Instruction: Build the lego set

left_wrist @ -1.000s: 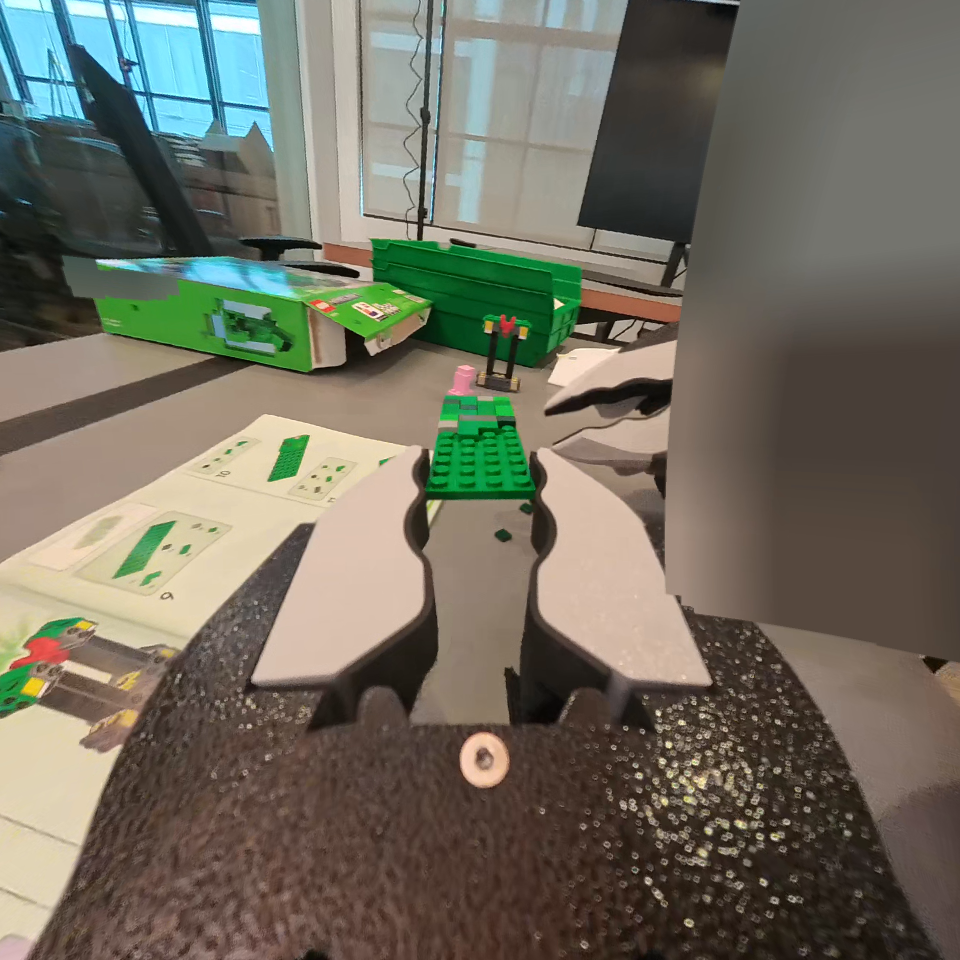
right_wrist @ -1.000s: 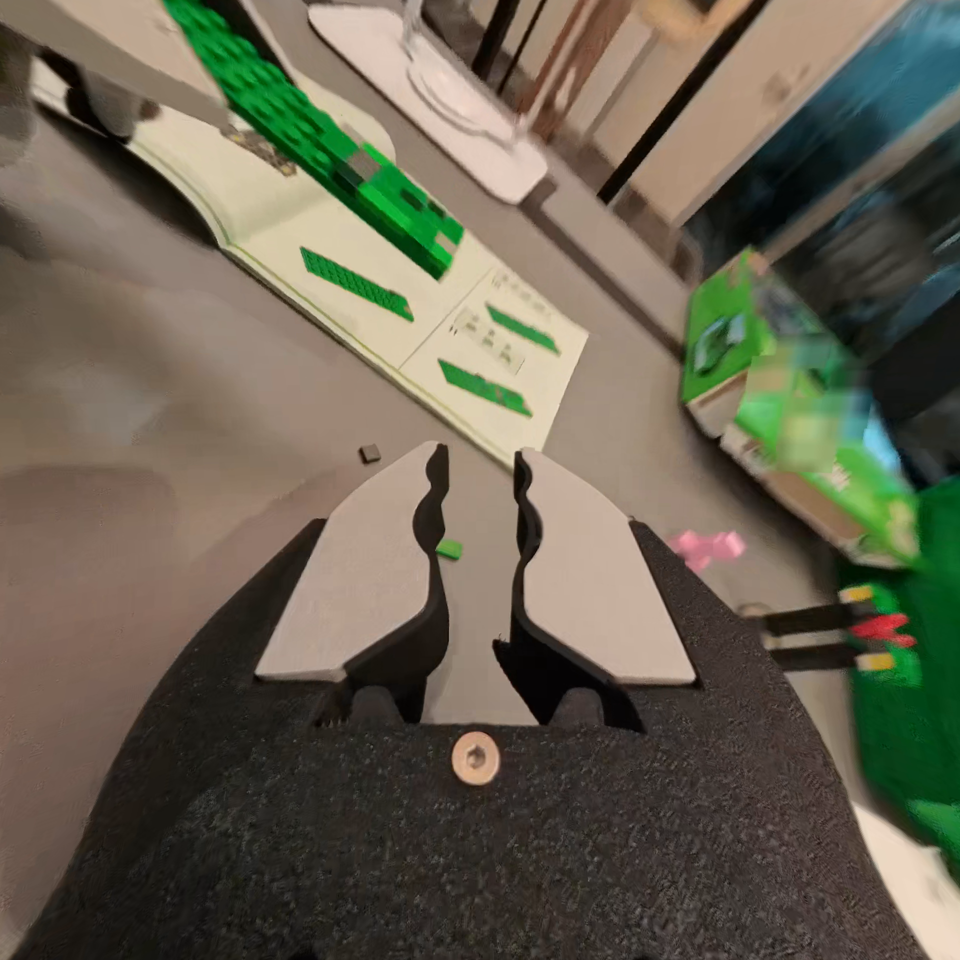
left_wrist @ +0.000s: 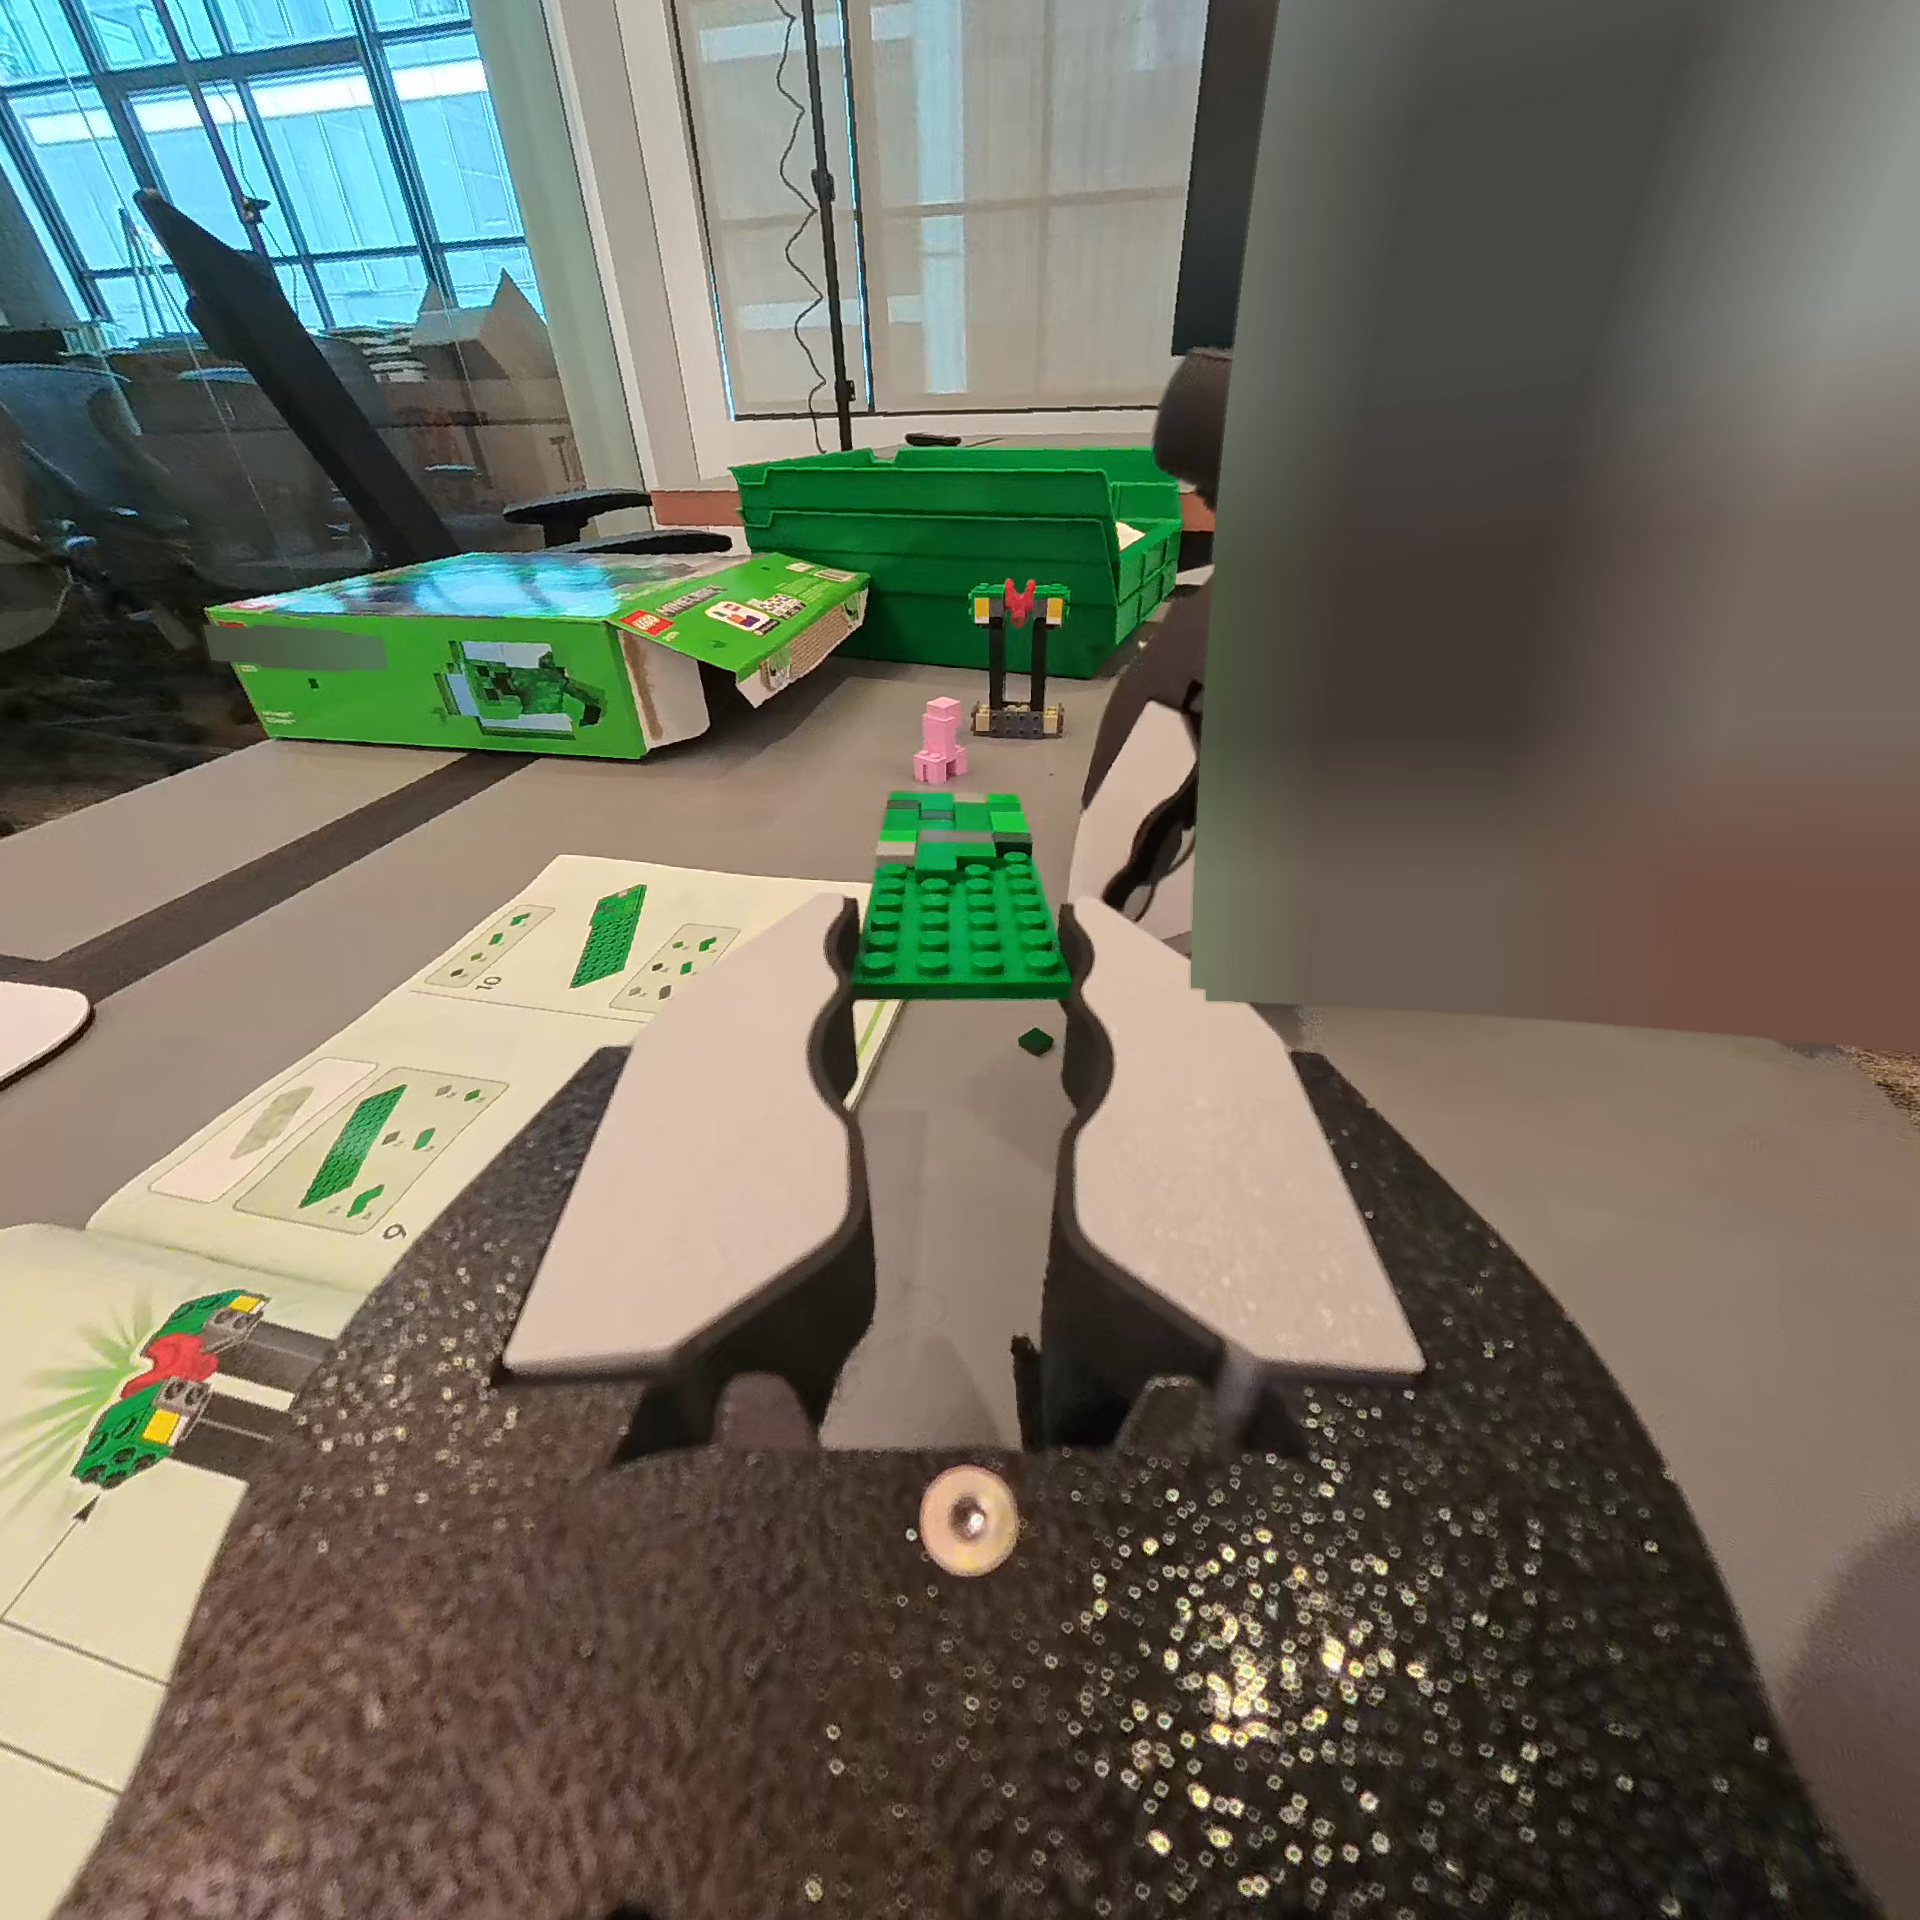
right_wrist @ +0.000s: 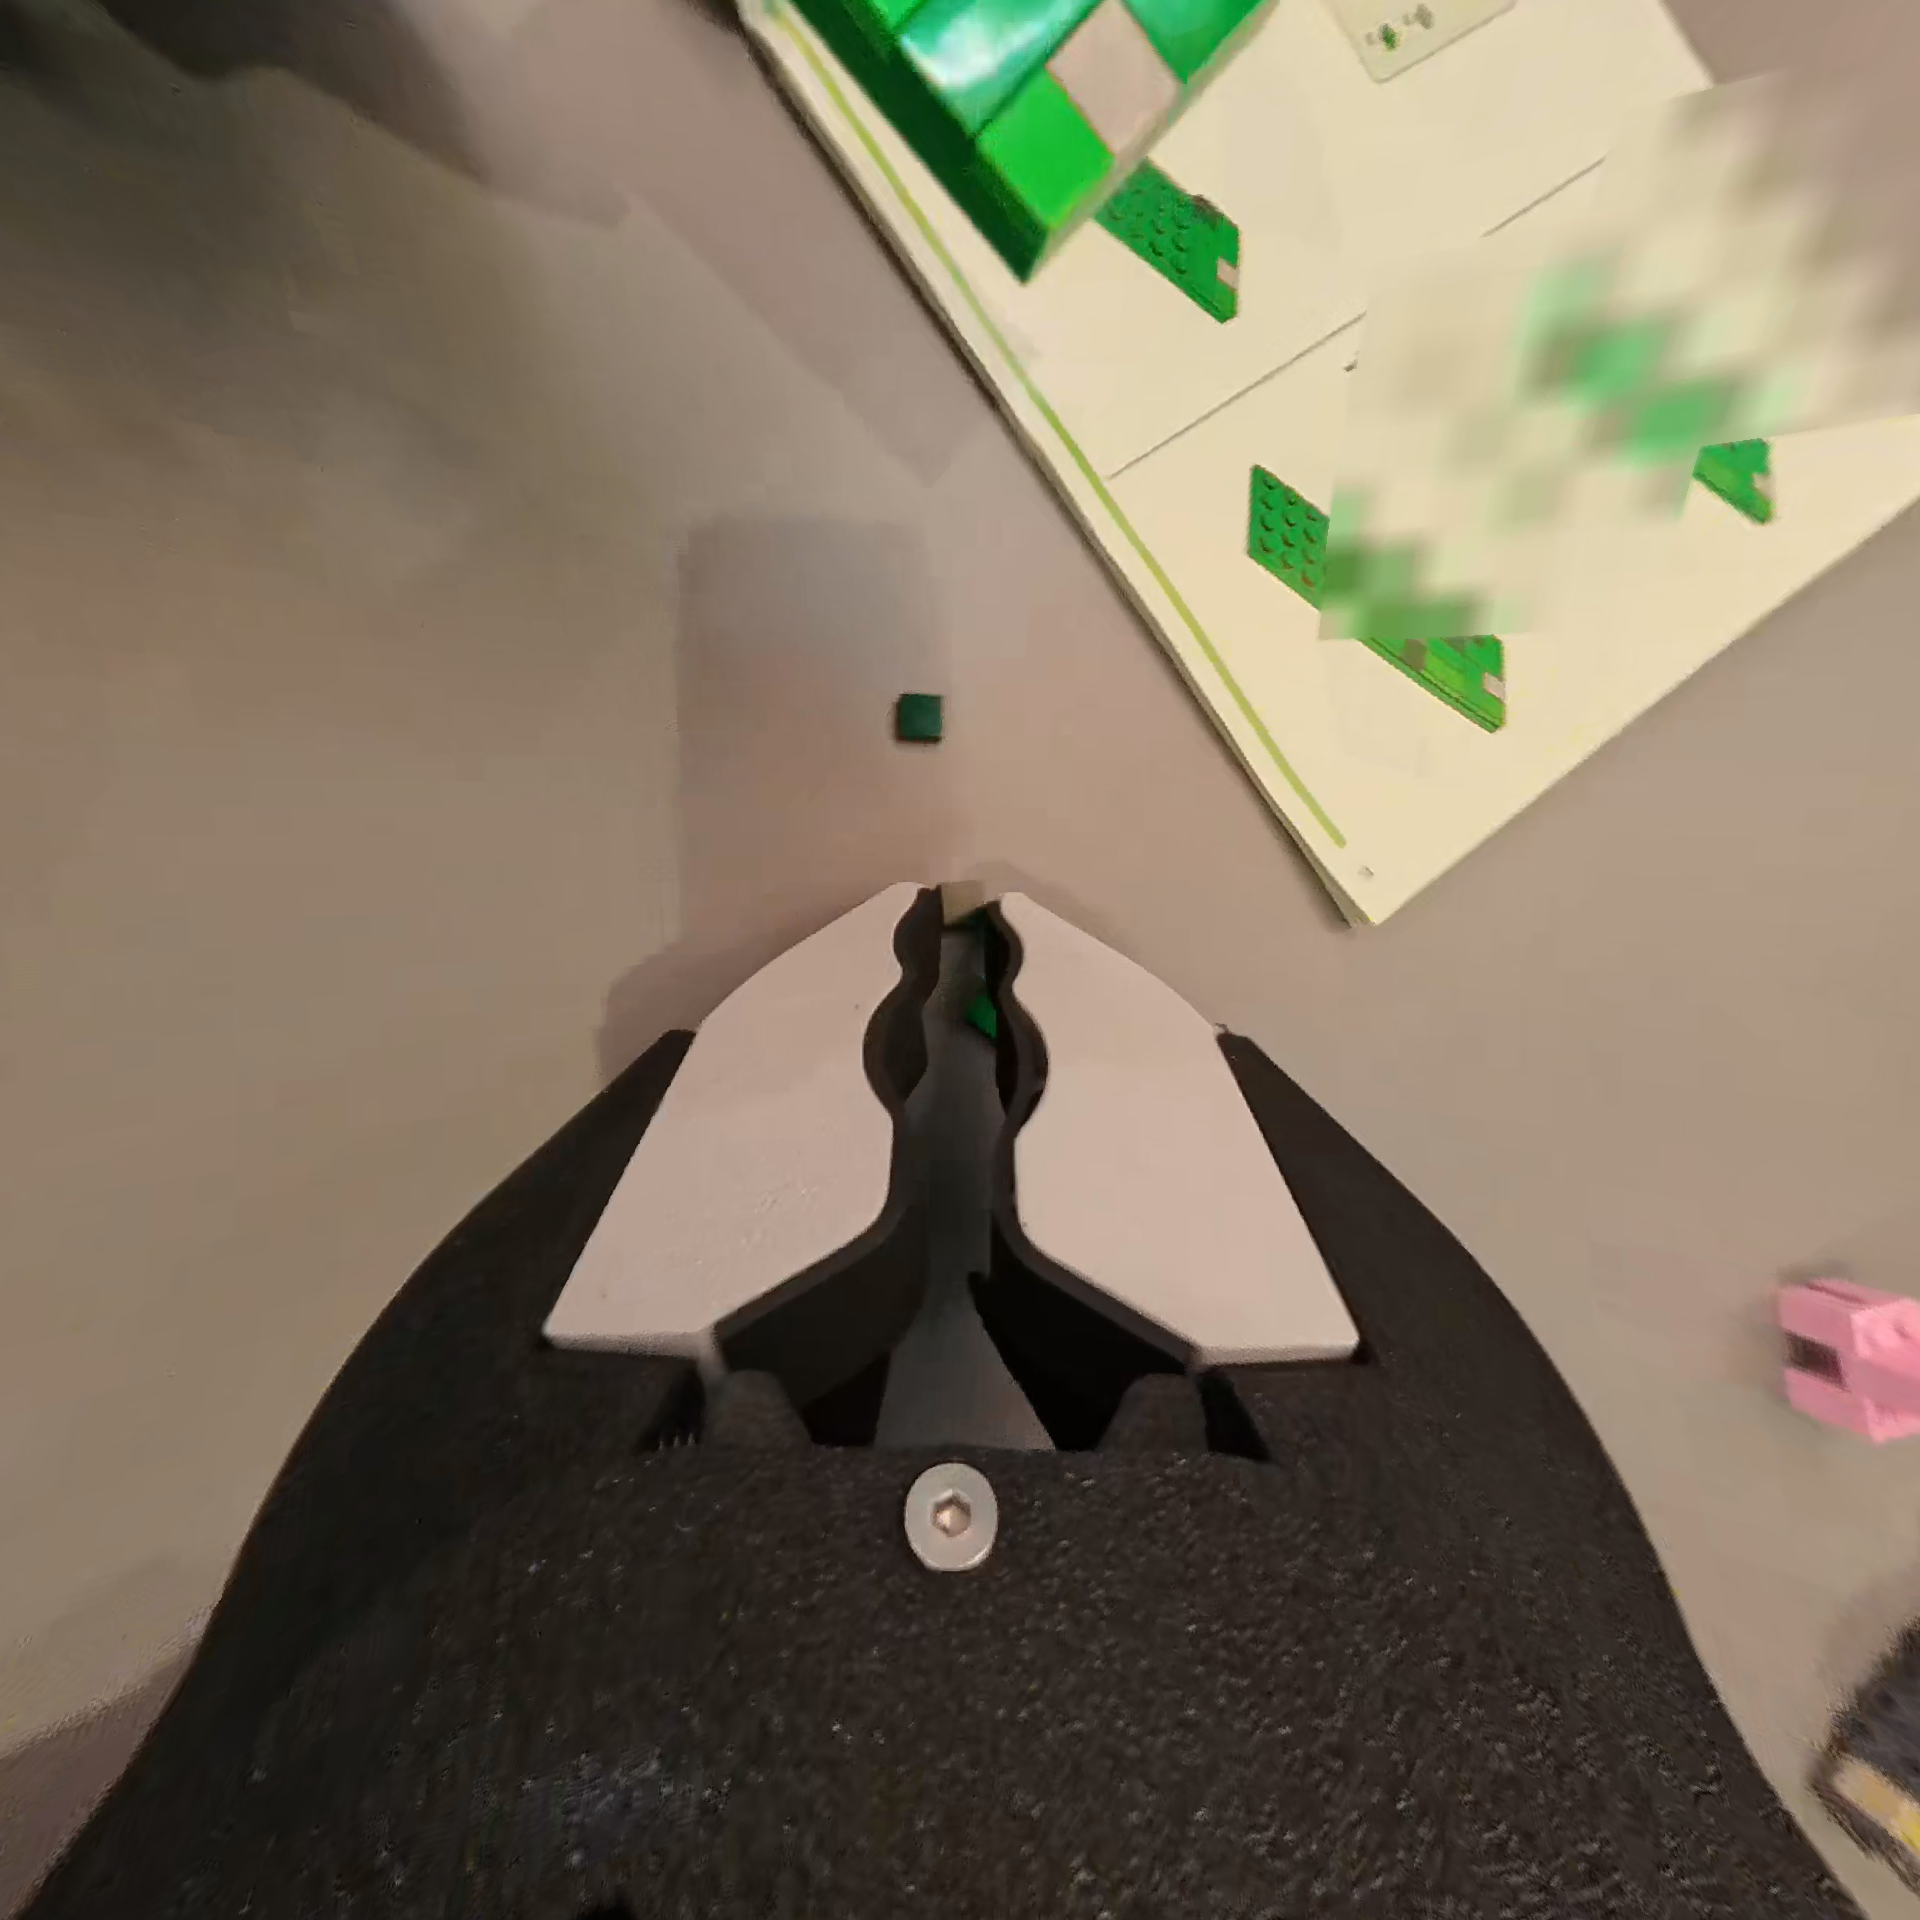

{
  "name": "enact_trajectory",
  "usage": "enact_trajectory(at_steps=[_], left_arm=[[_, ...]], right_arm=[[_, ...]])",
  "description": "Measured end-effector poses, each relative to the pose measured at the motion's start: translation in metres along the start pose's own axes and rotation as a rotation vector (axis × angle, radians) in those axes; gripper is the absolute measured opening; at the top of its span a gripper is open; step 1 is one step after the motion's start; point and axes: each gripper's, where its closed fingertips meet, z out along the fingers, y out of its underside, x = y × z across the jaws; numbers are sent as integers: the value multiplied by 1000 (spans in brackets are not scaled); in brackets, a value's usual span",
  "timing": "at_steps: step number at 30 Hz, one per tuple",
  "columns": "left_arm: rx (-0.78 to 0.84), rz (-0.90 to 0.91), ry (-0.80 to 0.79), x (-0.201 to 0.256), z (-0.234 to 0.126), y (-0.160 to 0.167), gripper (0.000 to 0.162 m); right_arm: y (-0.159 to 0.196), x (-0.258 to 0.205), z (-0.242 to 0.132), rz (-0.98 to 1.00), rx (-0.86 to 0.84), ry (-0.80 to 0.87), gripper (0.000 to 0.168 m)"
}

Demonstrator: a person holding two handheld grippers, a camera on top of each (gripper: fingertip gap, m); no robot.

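Note:
My left gripper (left_wrist: pixel 962 951) is shut on the near end of a long green studded plate (left_wrist: pixel 956 904) and holds it above the table. Green and grey bricks (left_wrist: pixel 951 826) cover its far end. In the right wrist view the plate's bricked end (right_wrist: pixel 1039 114) hangs at the top. My right gripper (right_wrist: pixel 961 904) points down at the grey table (right_wrist: pixel 416 623) and is shut on a small green piece (right_wrist: pixel 982 1013). It also shows in the left wrist view (left_wrist: pixel 1138 821), right of the plate. A dark green tile (right_wrist: pixel 920 717) lies on the table just beyond its tips.
An open instruction booklet (left_wrist: pixel 436 1060) lies at the left. A pink pig figure (left_wrist: pixel 940 740), a black two-post build (left_wrist: pixel 1018 665), a green set box (left_wrist: pixel 499 665) and stacked green bins (left_wrist: pixel 956 540) stand farther back. A person's blurred-out form fills the right. Tip to tip, the grippers are about 15 centimeters apart.
My right gripper has tilted down to the table and closed on the small green piece that lay between its open fingers. My left gripper still holds the plate, little moved.

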Motion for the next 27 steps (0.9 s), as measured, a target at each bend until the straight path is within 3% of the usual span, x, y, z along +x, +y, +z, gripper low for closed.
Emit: enact_trajectory(at_steps=[2,4,9,13,27], left_arm=[[9,0,-9,-1,-1,-1,36],[26,5,-30,-4,-2,-3,36],[81,98,-131,-11,-9,-14,36],[76,155,-194,-13,-11,-16,36],[104,72,-229,-16,-14,-20,35]], right_arm=[[0,-1,-1,41,-5,-44,7],[-6,7,-4,75,1,25,7],[-88,6,-41,192,278,238,7],[-124,-5,-53,257,327,315,7],[-147,-13,-43,374,172,290,7]])
